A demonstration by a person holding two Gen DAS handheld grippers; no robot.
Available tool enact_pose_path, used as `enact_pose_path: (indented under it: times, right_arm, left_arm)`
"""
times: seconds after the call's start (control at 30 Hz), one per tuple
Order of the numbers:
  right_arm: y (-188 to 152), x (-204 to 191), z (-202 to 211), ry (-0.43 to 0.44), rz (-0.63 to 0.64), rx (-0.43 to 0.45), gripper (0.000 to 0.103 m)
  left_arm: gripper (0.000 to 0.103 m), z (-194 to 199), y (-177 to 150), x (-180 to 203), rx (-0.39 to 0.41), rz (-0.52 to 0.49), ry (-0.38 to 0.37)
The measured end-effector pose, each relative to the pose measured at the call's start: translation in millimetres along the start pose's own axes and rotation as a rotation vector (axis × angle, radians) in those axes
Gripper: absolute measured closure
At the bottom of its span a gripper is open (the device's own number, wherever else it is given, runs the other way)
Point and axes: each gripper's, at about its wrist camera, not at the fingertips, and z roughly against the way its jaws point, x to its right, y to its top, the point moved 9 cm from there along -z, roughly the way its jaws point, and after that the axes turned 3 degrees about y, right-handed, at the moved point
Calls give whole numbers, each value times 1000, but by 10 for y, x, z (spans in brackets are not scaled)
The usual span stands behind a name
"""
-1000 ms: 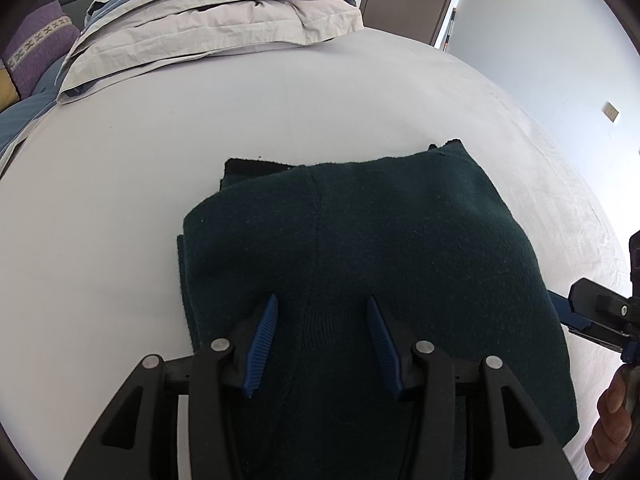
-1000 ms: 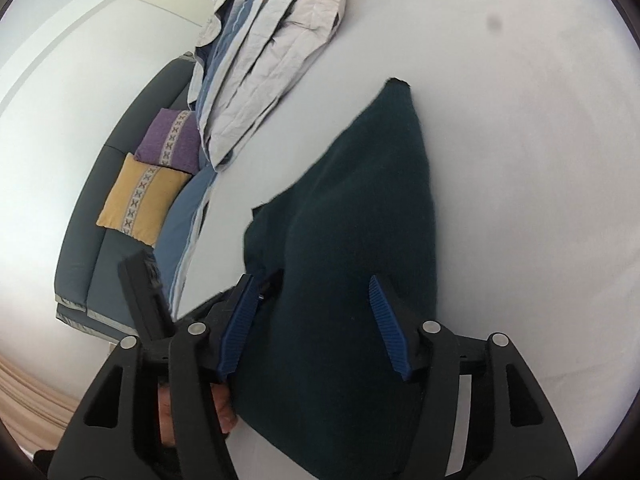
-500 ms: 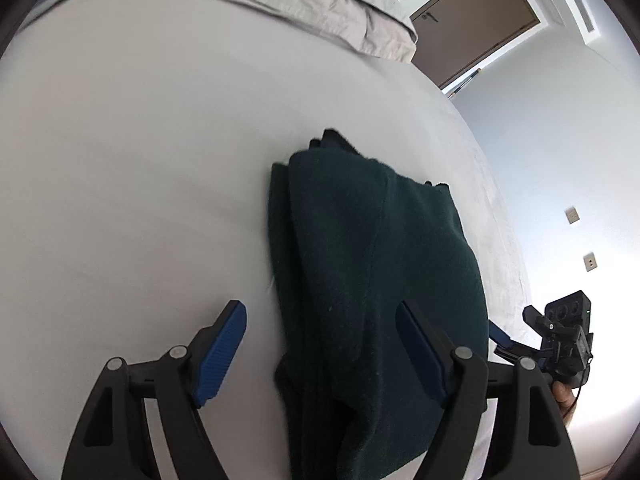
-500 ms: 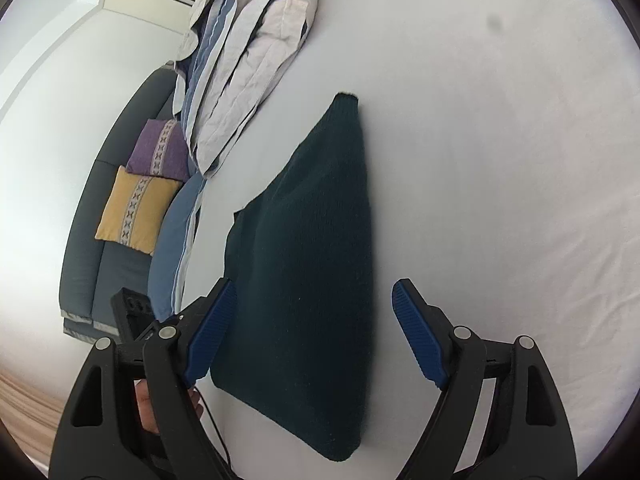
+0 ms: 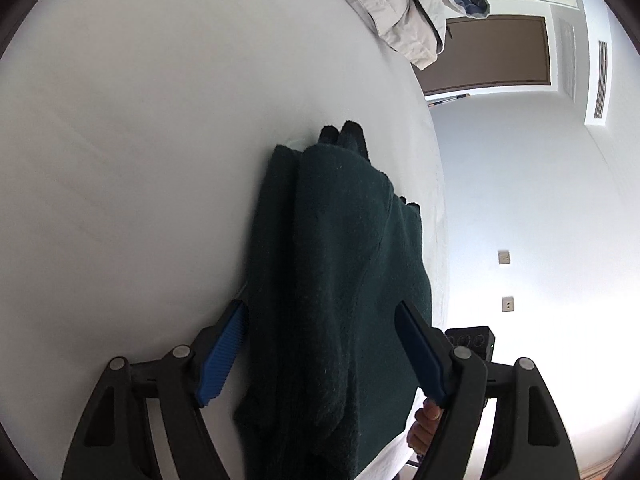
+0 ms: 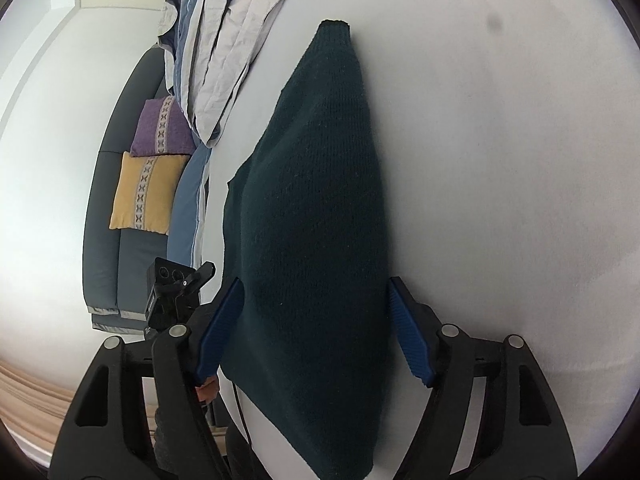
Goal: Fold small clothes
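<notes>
A: What is seen, from largest down?

B: A white bed (image 5: 140,160) is shown, with a heap of grey and blue bedding (image 6: 228,40) at its far end. A dark green knitted garment (image 6: 316,220), folded into several layers, is laid flat on the sheet close to the bed's edge. A dark sofa (image 6: 104,248) with 2 cushions is seen beyond the bed.

A: And the tools?

B: The left gripper (image 5: 320,348) is held with its jaws wide apart, and nothing is clamped. The right gripper (image 6: 312,324) is likewise spread open and empty.

A: Where is the garment placed relative to them?

B: In each wrist view the folded stack is framed between the 2 blue pads; whether the fabric is touched by them cannot be told. The grippers appear to be faced toward each other across the garment.

A: What could be spoiled from here?

B: If only the top layer is pinched, the stack may be peeled open and the fold lost. Because the garment is lain near the bed's edge, it could be dragged over the side by an uneven pull. A loose knit may also be snagged on the ribbed pads.
</notes>
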Motion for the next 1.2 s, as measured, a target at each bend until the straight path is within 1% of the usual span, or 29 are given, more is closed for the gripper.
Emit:
enact_pose_path:
  times: [0.07, 0.1, 0.13, 0.17, 0.23, 0.37, 0.4, 0.53, 0.67, 0.8, 0.93, 1.07, 1.2]
  right_arm:
    - [3, -13, -29, -15, 11, 0, 40]
    - [-3, -16, -41, -28, 19, 2, 41]
    - [-12, -28, -56, -32, 25, -7, 43]
    - [-18, -25, -62, -46, 31, -5, 46]
    - [-21, -37, -60, -75, 42, 2, 51]
    - [-38, -160, -14, -146, 101, 31, 60]
    - [-58, -242, 19, -168, 132, 45, 61]
    - [-169, -596, 193, -173, 204, 78, 64]
    - [-409, -914, 474, -157, 250, 105, 64]
    - [-756, -1078, 871, -135, 255, 140, 64]
    - [-1221, -1013, 1140, -140, 247, 153, 65]
    - [-1648, -722, 1363, -113, 190, 177, 65]
    - [-1992, -389, 1416, -100, 130, 177, 65]
  left_arm:
    - [34, -26, 14, 9, -1, 0, 17]
    - [48, -50, 8, 14, -2, -9, 40]
    - [66, -91, -7, 8, -6, -21, 73]
    - [68, -142, -27, 1, -9, -24, 93]
    - [73, -164, -42, 21, 6, -33, 111]
    - [77, -131, -81, 227, 41, -144, 235]
    - [77, -105, -100, 282, 45, -161, 245]
    - [78, 73, -275, 654, 63, -224, 228]
    - [78, 190, -680, 950, 47, -305, 240]
    - [78, 305, -1088, 1047, 29, -338, 219]
    - [78, 359, -1522, 1068, 10, -377, 221]
    - [78, 345, -1891, 984, -24, -402, 234]
    - [78, 267, -2131, 789, -59, -399, 243]
